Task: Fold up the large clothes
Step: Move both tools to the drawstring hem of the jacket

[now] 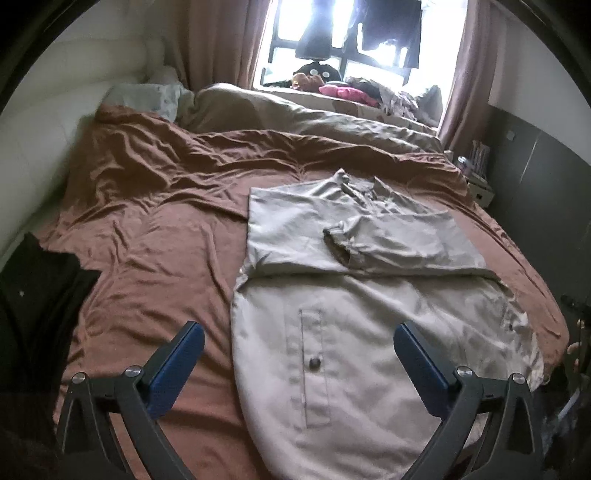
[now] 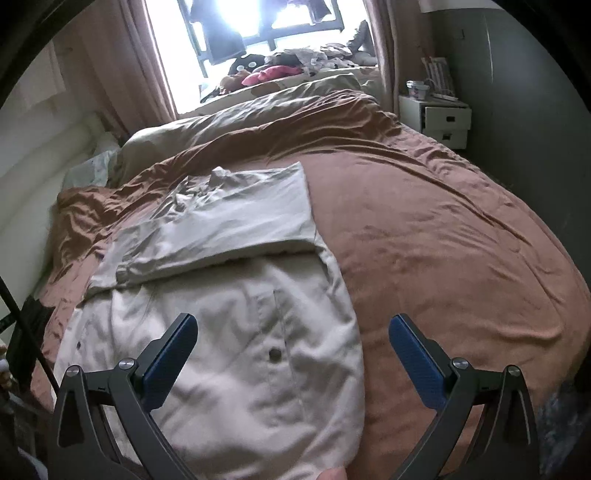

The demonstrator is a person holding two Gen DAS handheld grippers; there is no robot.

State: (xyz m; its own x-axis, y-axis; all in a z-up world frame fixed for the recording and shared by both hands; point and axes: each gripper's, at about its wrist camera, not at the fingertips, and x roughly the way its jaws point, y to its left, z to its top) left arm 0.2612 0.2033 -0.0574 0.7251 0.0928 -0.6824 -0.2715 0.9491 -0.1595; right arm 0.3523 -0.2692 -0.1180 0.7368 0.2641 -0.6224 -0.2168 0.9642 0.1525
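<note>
— What does the bed look like?

— The bed (image 1: 155, 206) is covered by a rumpled brown sheet (image 2: 424, 229), with a beige duvet (image 1: 295, 114) bunched along its far side under the window (image 1: 343, 33). Dark clothes hang in the bright window, and a heap of soft toys and clothing (image 1: 354, 88) lies on the sill. Pinkish curtains (image 1: 218, 40) frame it.

— And the garment?

— A large beige coat (image 1: 332, 314) lies flat on the brown sheet, collar toward the window, one sleeve (image 1: 373, 247) folded across the chest. A dark button (image 1: 314, 364) shows on its lower front panel.

— The tools?

— The left tool (image 1: 299, 343) is spread wide and grips nothing; it hangs over the coat's near edge. The right tool (image 2: 293, 339) is likewise spread and empty, over the coat's lower hem.

— Anything else in the room?

— A white padded headboard (image 1: 55, 122) on the left, a pale pillow (image 1: 147, 96) beside it, a black garment (image 1: 37, 295) at the bed's near left edge, and a white drawer unit (image 2: 439, 120) by the grey wall on the right.
</note>
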